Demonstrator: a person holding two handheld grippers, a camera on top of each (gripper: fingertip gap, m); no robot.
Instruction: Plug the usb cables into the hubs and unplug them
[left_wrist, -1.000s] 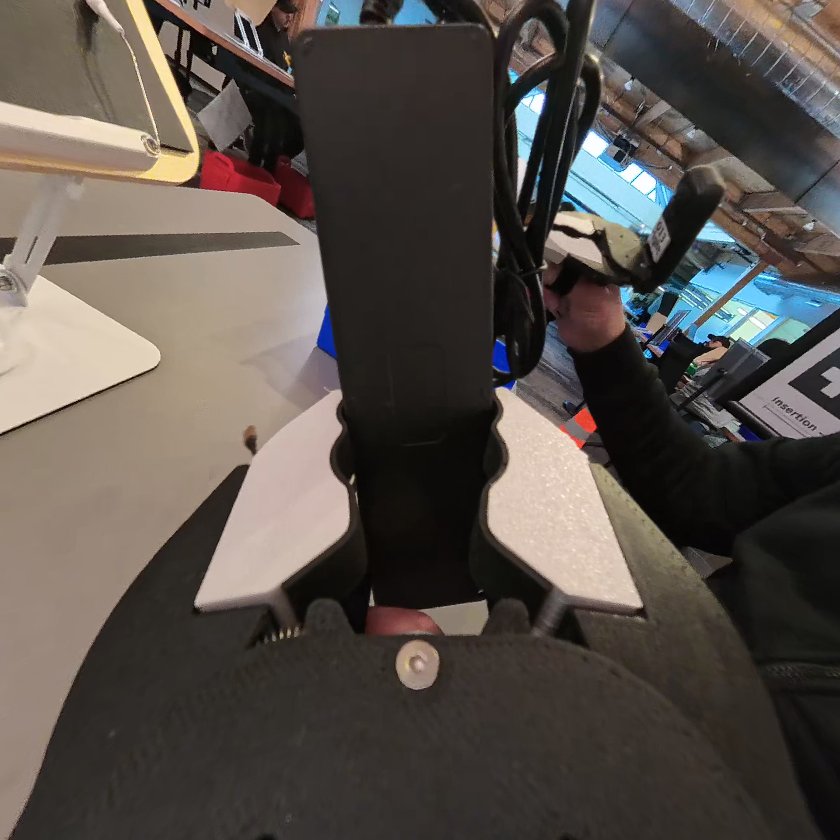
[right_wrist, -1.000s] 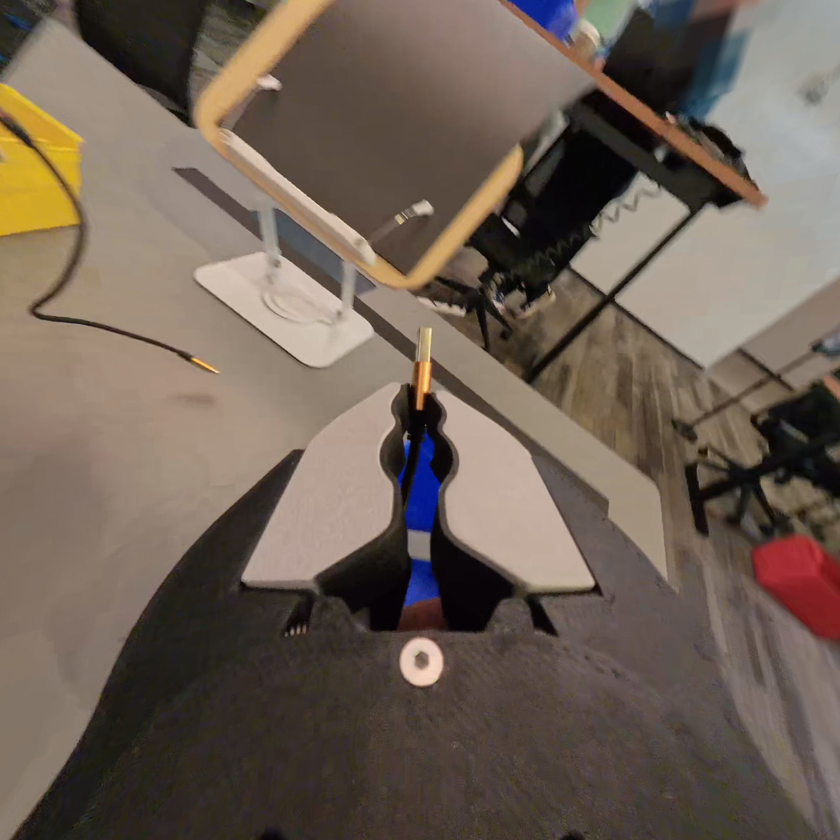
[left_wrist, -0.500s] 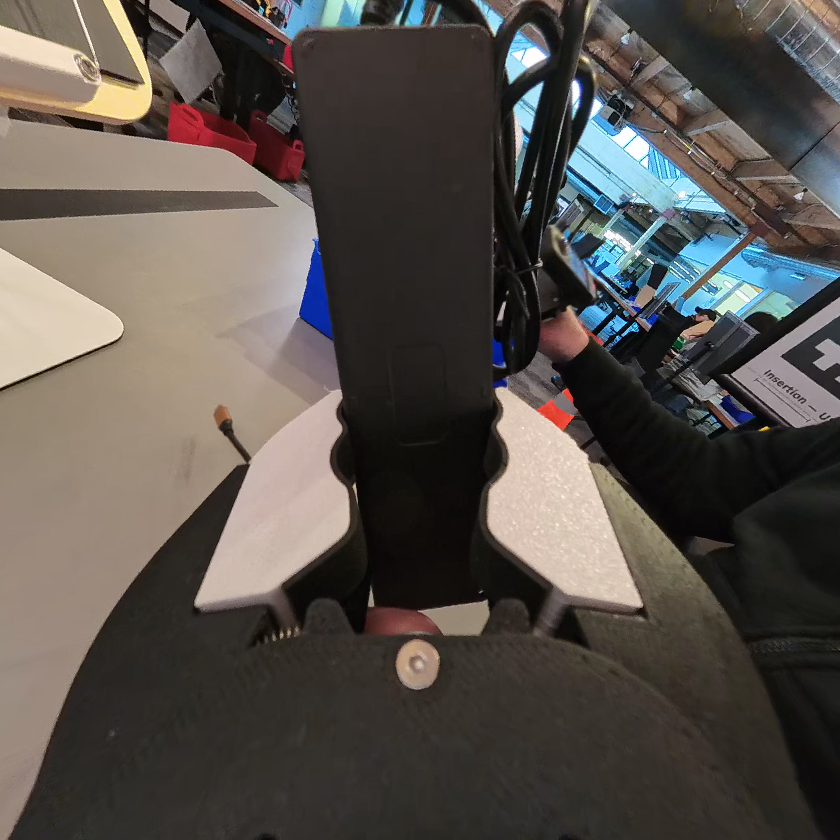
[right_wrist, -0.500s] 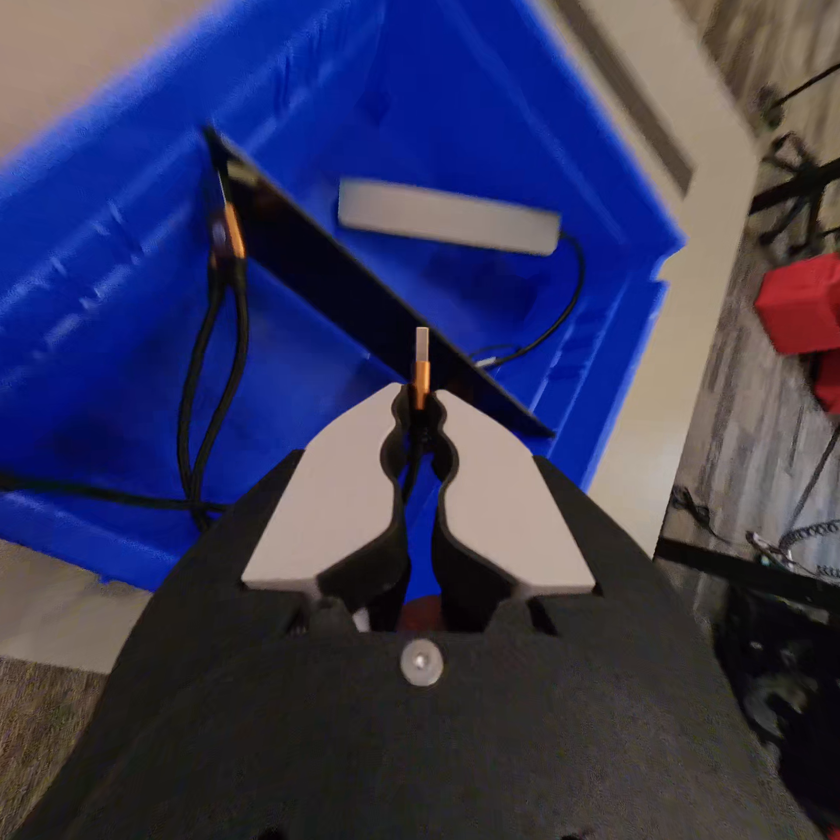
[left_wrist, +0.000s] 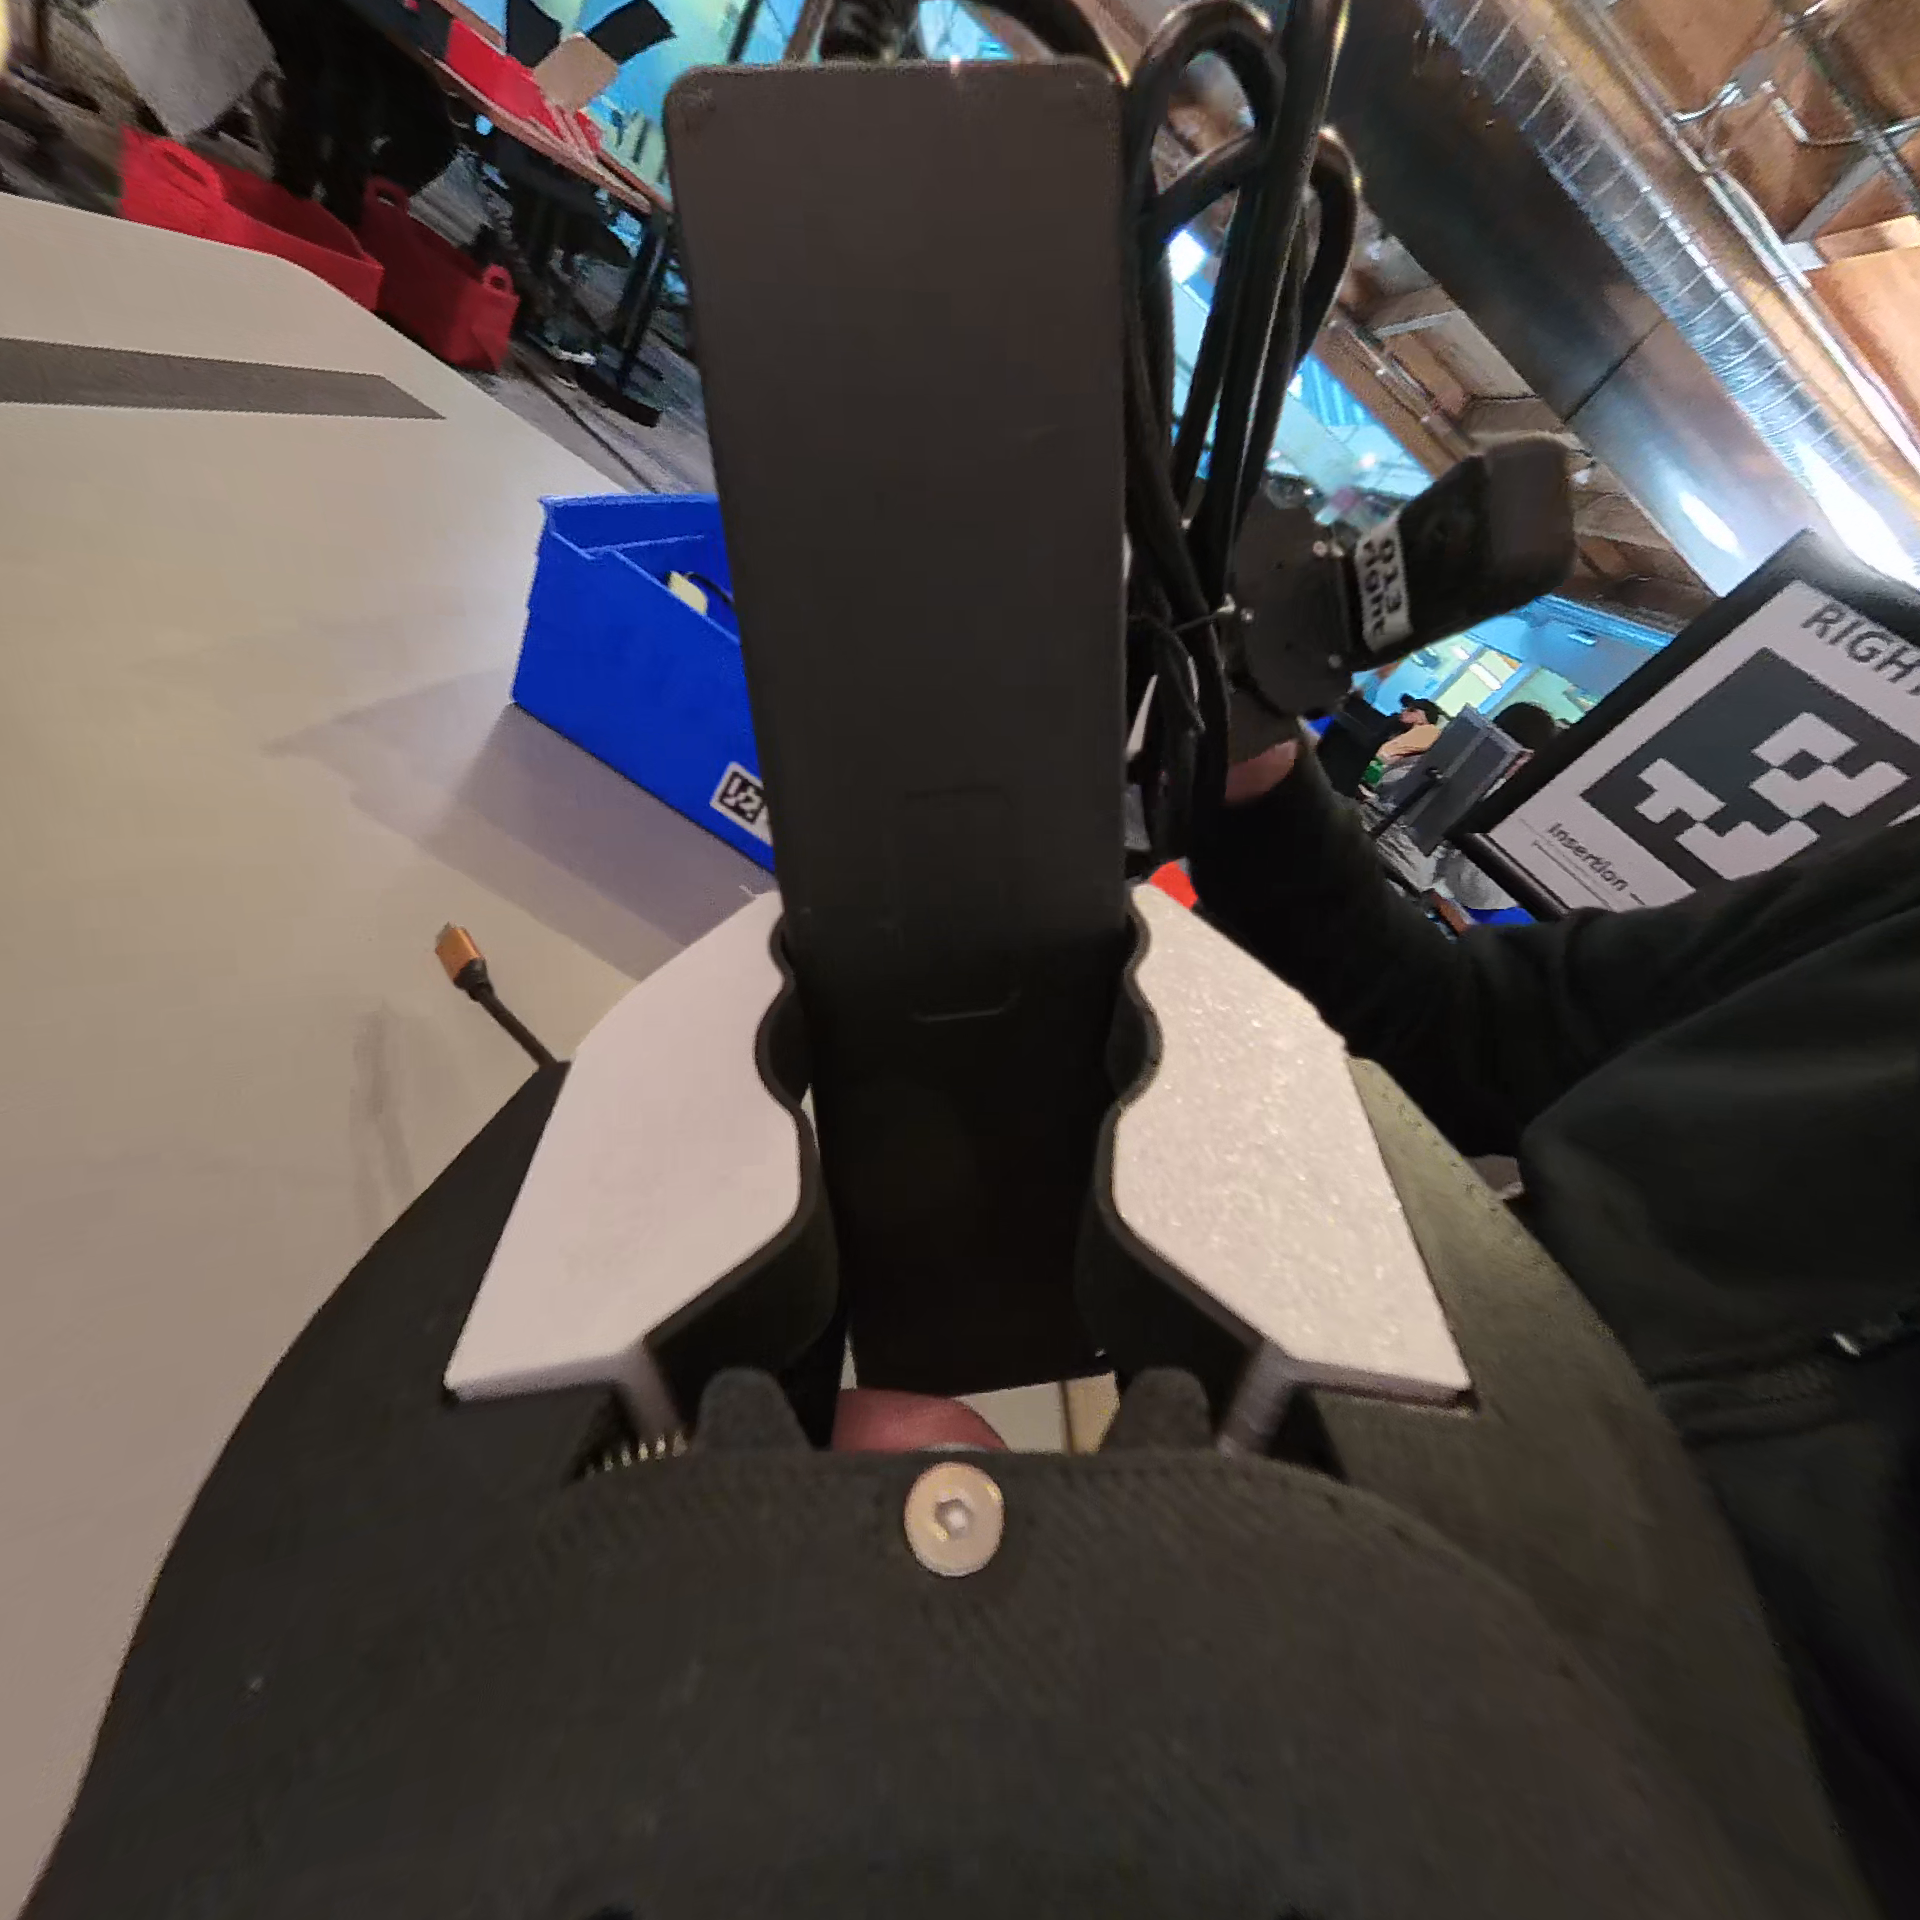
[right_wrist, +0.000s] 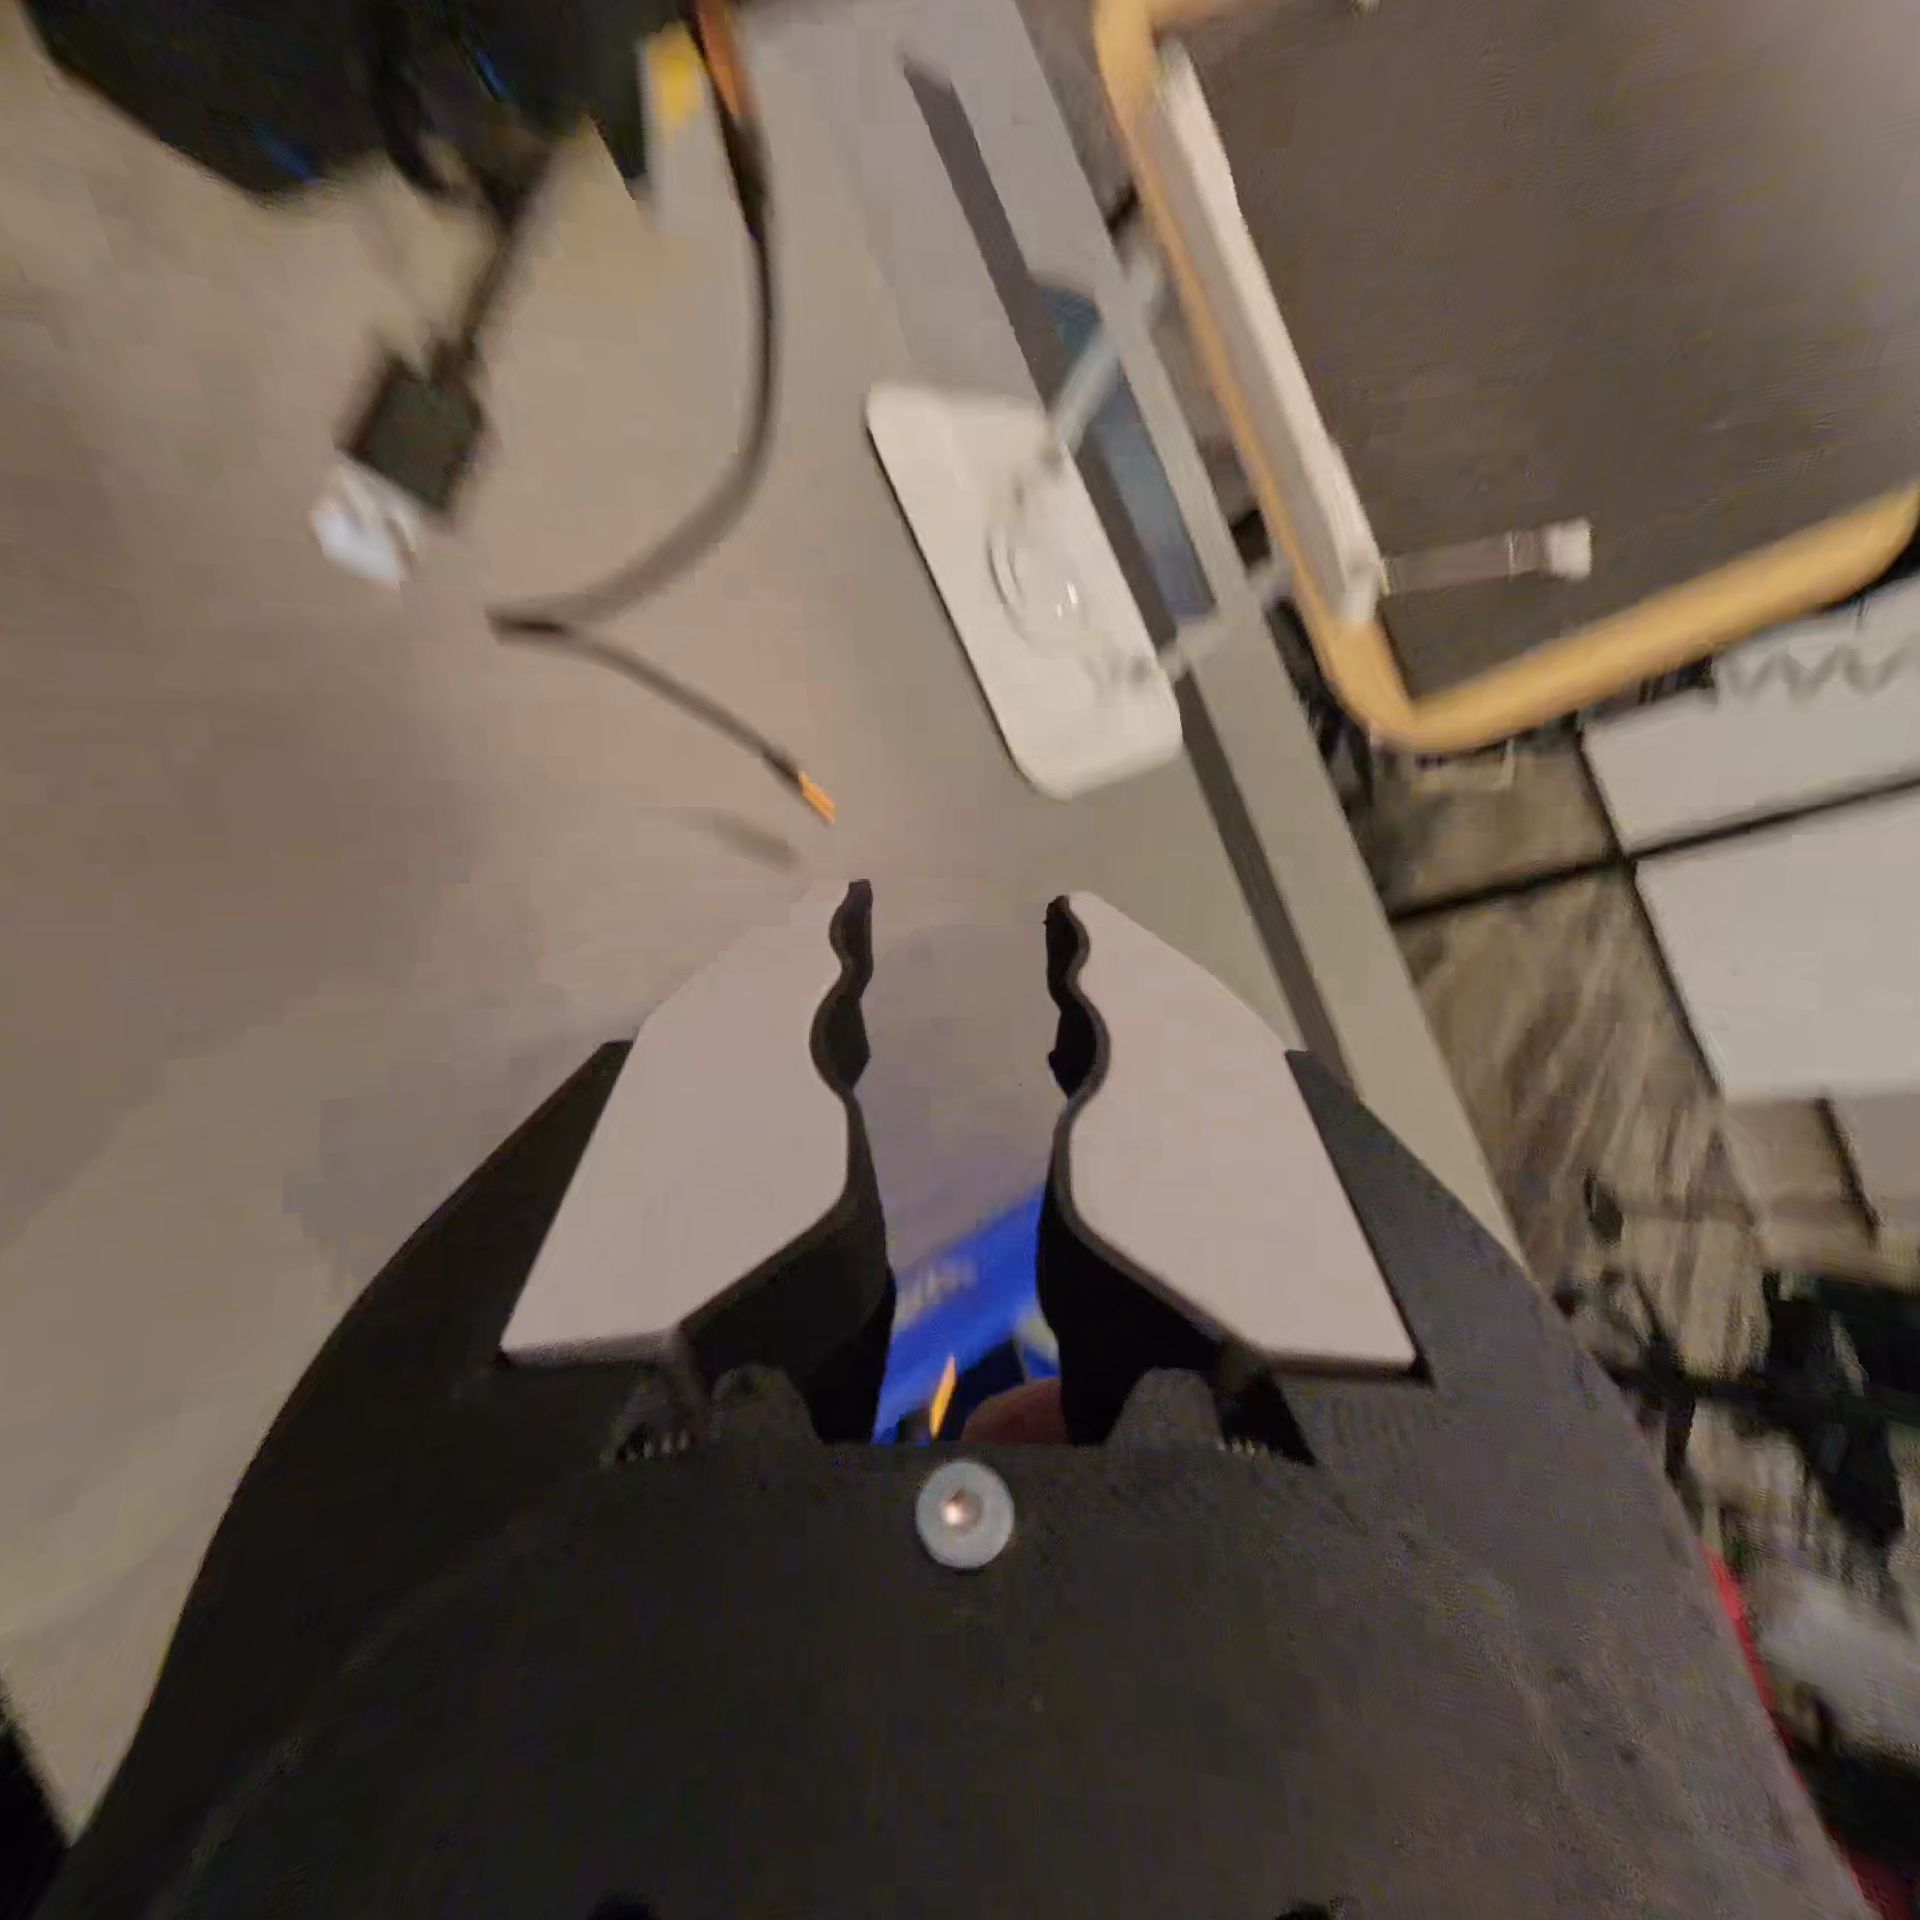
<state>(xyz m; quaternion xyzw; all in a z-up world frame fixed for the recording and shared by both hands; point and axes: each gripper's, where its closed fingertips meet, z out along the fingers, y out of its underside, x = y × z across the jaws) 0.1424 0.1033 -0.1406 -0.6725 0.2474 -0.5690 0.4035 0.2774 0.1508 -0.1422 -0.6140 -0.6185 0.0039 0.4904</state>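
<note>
Right now the left claw (left_wrist: 956, 1049) is clamped on the long black hub (left_wrist: 904, 540), which stands up between the two pads and fills the middle of the left wrist view. A bundle of black cables (left_wrist: 1216, 364) hangs along the hub's right edge (which of them are plugged in, can't tell). Just left of that claw, an orange-tipped usb cable (left_wrist: 468, 961) lies loose on the grey bench (left_wrist: 208, 779). Further back on the bench sits a blue bin (left_wrist: 623, 665), partly hidden behind the hub. To the right, a person's arm in a black sleeve (left_wrist: 1455, 997) reaches up holding the right claw's body, seen from the side past the cable bundle. Beyond that, a black-and-white marker board (left_wrist: 1756, 769), then red bins (left_wrist: 312, 239) on the floor at far left.

Right claw (right_wrist: 956, 914) is spread apart with nothing between its pads (view is motion-blurred). Through the gap near its base, a bit of blue shows. Just ahead of the tips, the same orange cable end (right_wrist: 816, 798) lies on the bench, its black lead curving away to upper left. Near that, a black plug with a pale tip (right_wrist: 400, 457), blurred. Further right, a white stand base (right_wrist: 997, 582) carries a dark panel with a tan rim (right_wrist: 1558, 312).
</note>
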